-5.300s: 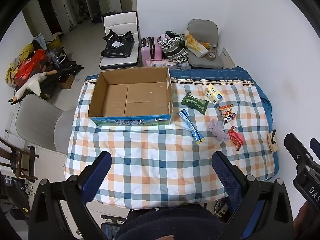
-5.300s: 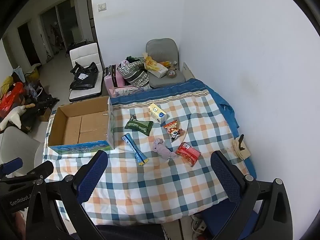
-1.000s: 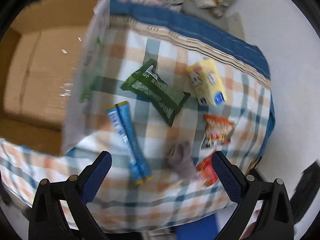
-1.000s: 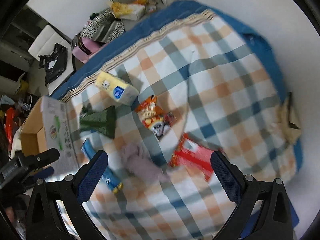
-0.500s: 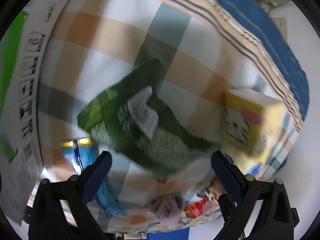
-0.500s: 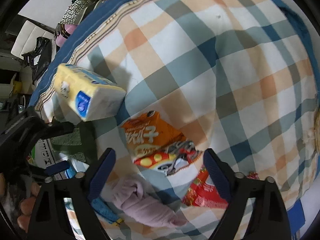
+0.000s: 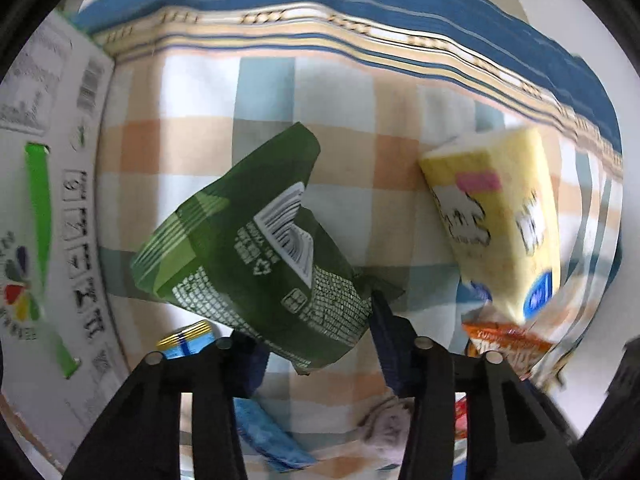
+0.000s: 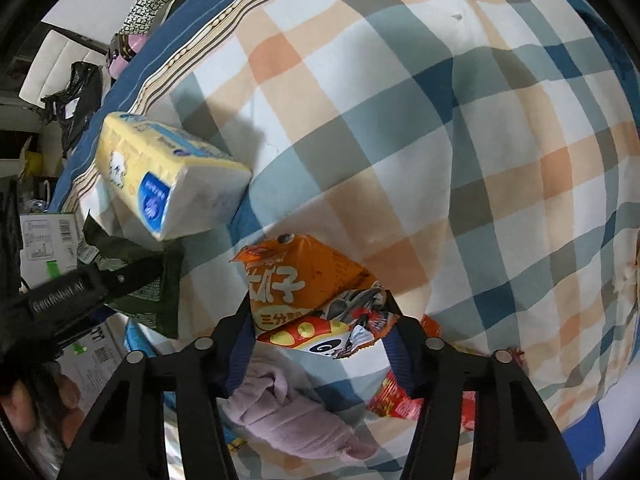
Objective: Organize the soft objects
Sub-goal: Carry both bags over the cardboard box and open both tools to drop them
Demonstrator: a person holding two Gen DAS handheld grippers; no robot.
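Note:
My left gripper is shut on the near end of a dark green soft pack, which tilts up off the checked cloth. My right gripper is shut on the near end of an orange snack bag. A yellow tissue pack lies to the right of the green pack; it also shows in the right wrist view. A pink-grey cloth lies under the right gripper. The left gripper's finger shows on the green pack in the right wrist view.
The cardboard box wall stands close on the left. A blue stick pack lies below the left gripper. A red snack bag lies right of the pink cloth. The cloth's blue border runs along the far edge.
Both grippers moved in close and closed: the left on the green pack, which now tilts up, the right on the orange snack bag.

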